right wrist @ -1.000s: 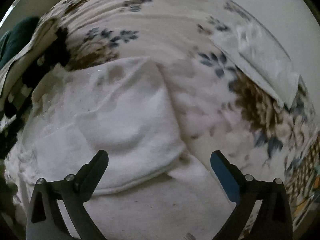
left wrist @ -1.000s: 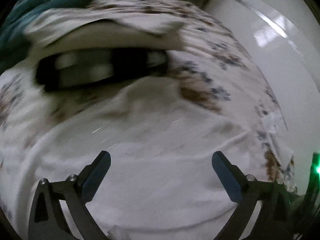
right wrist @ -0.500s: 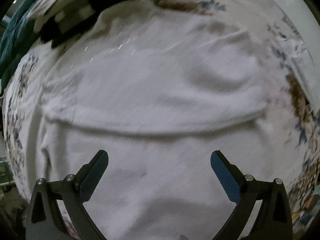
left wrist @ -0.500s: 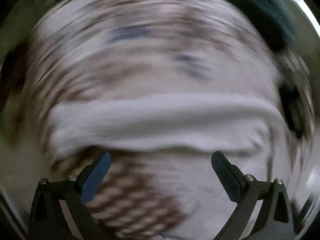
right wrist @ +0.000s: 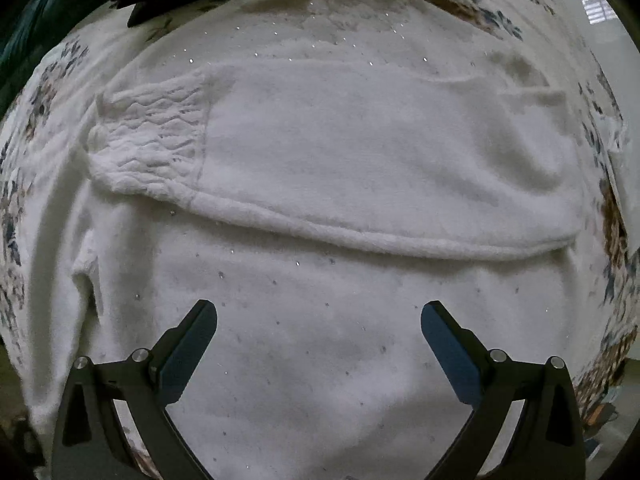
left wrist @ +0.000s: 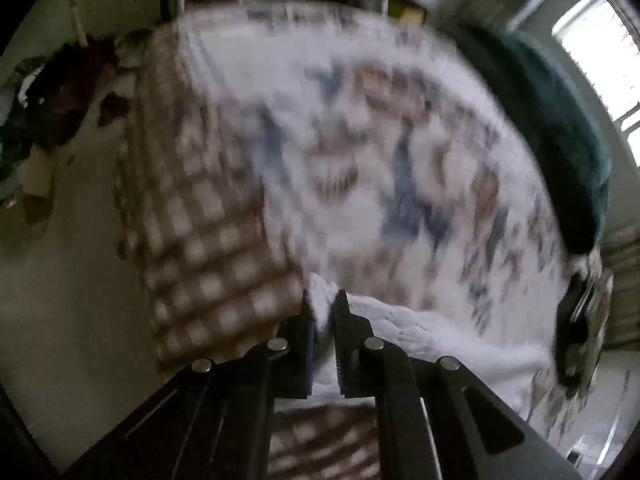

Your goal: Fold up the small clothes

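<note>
The white garment [right wrist: 320,152] lay in the middle of the flowered bed cover [left wrist: 400,160]. The left gripper [left wrist: 323,308] pinched its soft, light edge; the right gripper [right wrist: 319,320] hovered wide apart. The hem seemed the best hold.

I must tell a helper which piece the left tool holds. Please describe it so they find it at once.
On the flowered bedsheet lies a white fleece garment, a folded band across it. The left gripper has its jaws shut on its edge. Unlike the sheet, it is plain white with tiny sparkles.
</note>
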Motion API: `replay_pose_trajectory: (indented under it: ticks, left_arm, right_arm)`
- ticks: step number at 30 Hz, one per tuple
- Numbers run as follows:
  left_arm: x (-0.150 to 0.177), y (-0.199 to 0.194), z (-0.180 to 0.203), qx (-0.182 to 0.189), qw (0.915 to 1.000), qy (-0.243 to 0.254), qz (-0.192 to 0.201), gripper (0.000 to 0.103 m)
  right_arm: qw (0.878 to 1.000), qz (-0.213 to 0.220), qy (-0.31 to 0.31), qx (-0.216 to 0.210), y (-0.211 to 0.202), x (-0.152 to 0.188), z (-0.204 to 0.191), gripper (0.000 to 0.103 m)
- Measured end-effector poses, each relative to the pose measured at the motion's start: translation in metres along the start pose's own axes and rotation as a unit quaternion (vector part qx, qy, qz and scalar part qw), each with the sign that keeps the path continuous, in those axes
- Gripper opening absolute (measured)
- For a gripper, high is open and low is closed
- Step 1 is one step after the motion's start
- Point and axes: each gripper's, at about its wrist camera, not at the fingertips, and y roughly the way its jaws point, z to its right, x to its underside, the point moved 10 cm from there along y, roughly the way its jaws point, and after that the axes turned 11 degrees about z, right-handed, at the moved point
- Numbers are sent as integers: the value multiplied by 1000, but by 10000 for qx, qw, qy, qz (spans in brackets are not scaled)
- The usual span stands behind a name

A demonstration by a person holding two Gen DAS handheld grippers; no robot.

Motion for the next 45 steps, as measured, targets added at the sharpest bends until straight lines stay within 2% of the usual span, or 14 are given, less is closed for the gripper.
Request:
replay_pose_trajectory:
  ticks: [4, 6, 8, 9, 14, 18, 19, 20, 25, 28, 33, 37, 42, 45]
  left_arm:
    - [-21, 25, -20, 379, 9975, -475, -370, 10]
    - [-14, 29, -27, 385, 9954, -650, -597, 32]
    - [-3, 25, -33, 479, 9925, -920, -652, 72]
    - [3, 21, -38, 528, 9896, -1173, -643, 74]
    - [51, 48, -25, 986, 9638, -2183, -1171, 74]
    - [42, 78, -7, 545, 9755, -1950, -854, 71]
    - [32, 79, 1, 490, 9812, -1769, -588, 55]
    - [24, 79, 8, 433, 9856, -1577, -435, 7]
    - [5, 60, 94, 715, 9969, -292, -179, 8]
    - [25, 30, 183, 1286, 9902, 506, -195, 8]
    - [124, -19, 348, 2351, 9576, 1531, -653, 8]
    - [243, -58, 466, 3184, 9158, 2053, -1335, 8]
    - [360, -105, 557, 3778, 8661, 2637, -1940, 12]
    - [400, -120, 579, 3747, 8488, 3139, -2017, 37]
  right_arm:
    - [9999, -54, 84, 7, 1, 4, -5, 103]
    - [9999, -69, 145, -10, -1, 6, -8, 103]
    - [9998, -64, 188, -27, -4, 6, -7, 103]
    - [9997, -53, 212, -48, -5, 6, -8, 103]
    - [9994, -8, 331, -84, -13, 8, -4, 103]
    - [9989, 105, 452, -8, -18, -4, 11, 103]
    - [9988, 152, 455, 48, -20, -6, 15, 103]
    - [9987, 205, 467, 89, -22, -9, 21, 103]
    - [9977, 256, 620, -51, -16, -18, 40, 103]
    - [9971, 277, 687, -191, -15, -23, 57, 103]
    - [9968, 415, 614, -309, -26, -40, 106, 103]
    - [9965, 502, 594, -306, -31, -62, 154, 103]
    - [9948, 536, 781, -386, -27, -92, 201, 103]
    - [9923, 543, 962, -567, -25, -103, 226, 103]
